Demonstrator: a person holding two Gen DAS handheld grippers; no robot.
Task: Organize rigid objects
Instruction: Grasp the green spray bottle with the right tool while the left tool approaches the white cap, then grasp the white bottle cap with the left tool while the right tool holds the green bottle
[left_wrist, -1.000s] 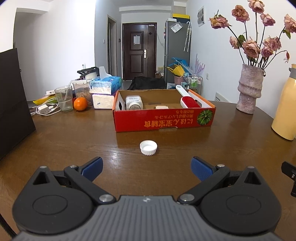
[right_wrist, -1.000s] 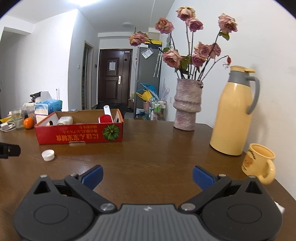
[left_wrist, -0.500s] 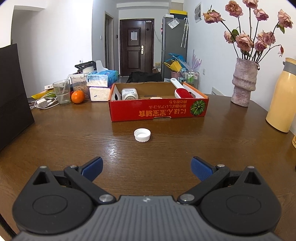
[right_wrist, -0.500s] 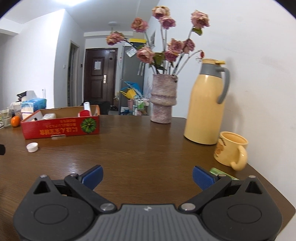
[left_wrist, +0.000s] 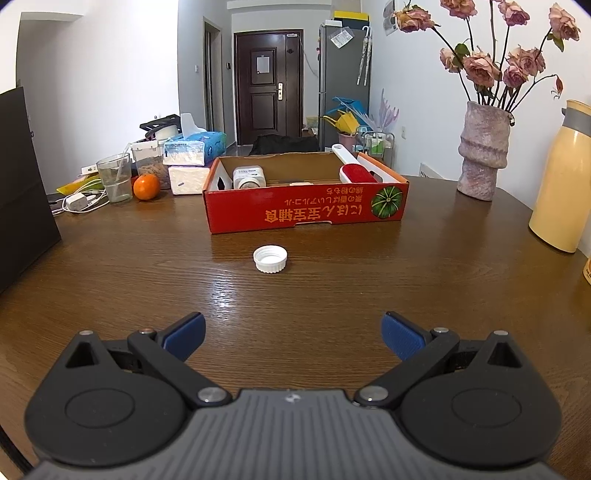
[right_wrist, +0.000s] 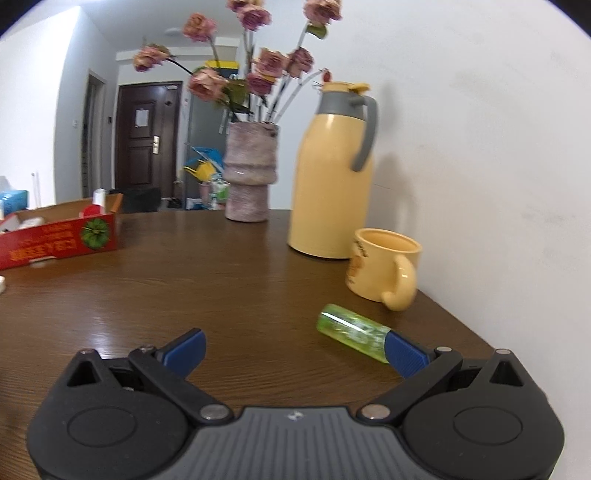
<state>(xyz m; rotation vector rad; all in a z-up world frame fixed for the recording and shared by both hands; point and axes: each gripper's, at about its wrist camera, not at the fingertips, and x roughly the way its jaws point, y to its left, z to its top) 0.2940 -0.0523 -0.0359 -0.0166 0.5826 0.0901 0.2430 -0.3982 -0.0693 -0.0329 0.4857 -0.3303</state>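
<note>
Grippers both stand with jaws wide apart, holding nothing. Left gripper (left_wrist: 291, 334) hovers low over the wooden table (left_wrist: 147, 280), facing a white bottle cap (left_wrist: 270, 259) that lies open side up, alone, just short of the red cardboard box (left_wrist: 306, 214). Box contents: a white bottle (left_wrist: 249, 176) on its side at the left, a red lint roller (left_wrist: 357, 171) leaning at the right. Right gripper (right_wrist: 293, 349) points toward the table's right edge, where a green translucent tube (right_wrist: 352, 330) lies on its side near a yellow mug (right_wrist: 386, 267); its near end appears to pass behind the right finger, contact unclear. Yellow thermos (right_wrist: 332, 177) and vase (right_wrist: 250, 173) stand behind.
</note>
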